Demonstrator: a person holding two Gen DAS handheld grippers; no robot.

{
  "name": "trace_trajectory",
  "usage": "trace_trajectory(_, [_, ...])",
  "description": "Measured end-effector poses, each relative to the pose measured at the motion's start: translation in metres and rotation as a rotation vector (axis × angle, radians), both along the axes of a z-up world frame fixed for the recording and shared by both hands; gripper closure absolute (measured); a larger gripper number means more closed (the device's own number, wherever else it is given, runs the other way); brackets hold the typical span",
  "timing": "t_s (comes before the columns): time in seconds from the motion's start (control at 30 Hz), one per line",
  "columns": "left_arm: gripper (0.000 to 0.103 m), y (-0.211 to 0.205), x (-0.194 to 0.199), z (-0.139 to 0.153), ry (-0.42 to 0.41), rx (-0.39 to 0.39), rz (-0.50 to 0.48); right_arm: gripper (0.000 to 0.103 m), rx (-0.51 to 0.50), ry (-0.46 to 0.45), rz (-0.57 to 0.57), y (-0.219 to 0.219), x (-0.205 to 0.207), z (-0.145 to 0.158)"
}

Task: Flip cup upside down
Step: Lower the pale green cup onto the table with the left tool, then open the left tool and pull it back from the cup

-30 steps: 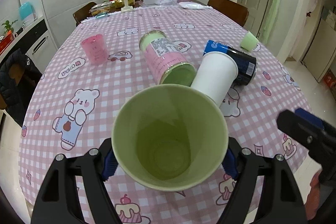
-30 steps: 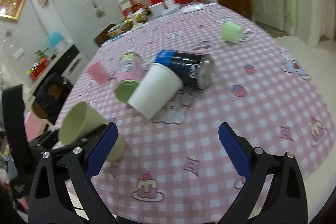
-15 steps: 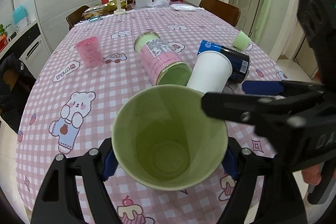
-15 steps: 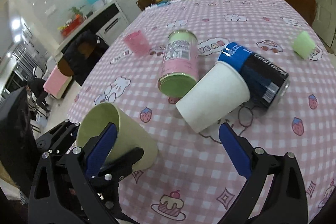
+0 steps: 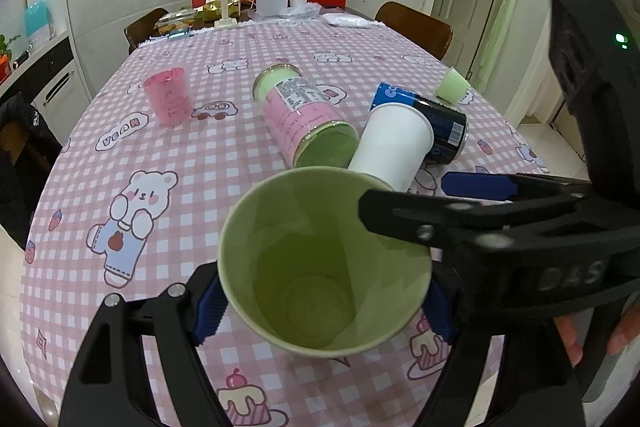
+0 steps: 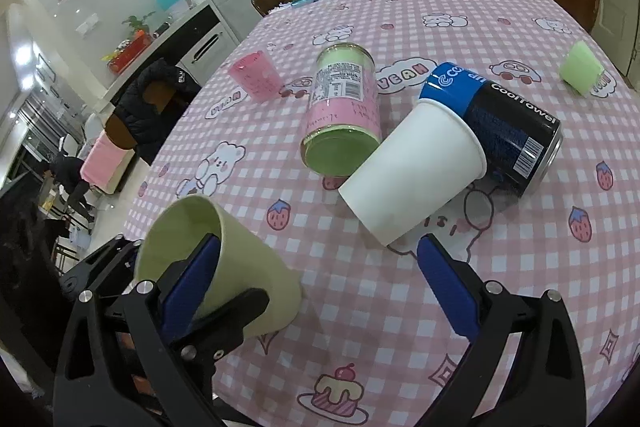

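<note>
Left gripper [image 5: 324,301] clamped on the green cup [image 5: 324,263], tilted with its open mouth toward the camera, just above the near edge of the pink checked tablecloth [image 5: 208,163]. Right gripper [image 6: 320,283] spread wide, one blue pad inside the cup's rim, the other outside, not pressing. Beyond, lying together: white paper cup [image 6: 416,179], pink can [image 6: 344,115], blue-black can [image 6: 500,119].

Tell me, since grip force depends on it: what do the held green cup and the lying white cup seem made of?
Pale green cup: probably matte paper; dull, unglossy inside with a seamed base disc. White tapered cup: probably paper too; matte wall, thin rolled rim. Neither is certain.
</note>
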State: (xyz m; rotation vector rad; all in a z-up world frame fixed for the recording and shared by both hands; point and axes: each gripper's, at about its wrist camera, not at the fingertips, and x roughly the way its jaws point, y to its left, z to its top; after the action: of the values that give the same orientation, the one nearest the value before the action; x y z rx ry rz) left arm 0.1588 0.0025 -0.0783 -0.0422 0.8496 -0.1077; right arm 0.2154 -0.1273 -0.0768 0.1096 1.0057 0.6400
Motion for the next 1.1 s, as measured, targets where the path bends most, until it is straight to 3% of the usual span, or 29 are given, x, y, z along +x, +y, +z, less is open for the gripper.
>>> trace_trajectory(0.37, [0.023,0.001,-0.011,0.004,-0.022,-0.003,-0.012,0.009,-0.033,-0.042,-0.025,0.003,-0.003,0.002])
trace_trajectory(0.5, [0.023,0.002,-0.012,0.004,-0.033,-0.001,-0.008,0.017,-0.022,-0.037,-0.019,0.004,-0.004,0.004])
trace_trajectory(0.63, [0.023,0.002,-0.015,0.012,-0.110,-0.008,-0.024,0.020,0.023,-0.020,-0.009,0.001,-0.005,0.012])
trace_trajectory(0.7, [0.023,0.001,-0.019,0.018,-0.171,0.012,-0.025,0.029,0.064,0.010,0.025,-0.001,-0.004,0.014])
trace_trajectory(0.8, [0.023,-0.005,-0.015,0.015,-0.153,0.032,-0.067,0.056,0.111,0.109,0.076,0.002,0.000,0.010])
trace_trajectory(0.83, [0.023,-0.008,-0.014,0.012,-0.147,0.052,-0.063,0.059,0.099,0.116,0.083,0.004,0.000,0.009])
trace_trajectory(0.9, [0.023,-0.009,-0.014,0.010,-0.145,0.072,-0.046,0.059,0.080,0.100,0.073,0.007,-0.002,0.010])
trace_trajectory(0.97, [0.023,-0.005,-0.015,0.011,-0.134,0.039,-0.047,0.059,0.091,0.081,0.051,0.004,-0.007,0.013])
trace_trajectory(1.1, [0.023,0.000,-0.018,0.017,-0.151,0.041,-0.033,0.039,0.113,-0.005,-0.031,-0.011,-0.019,0.033])
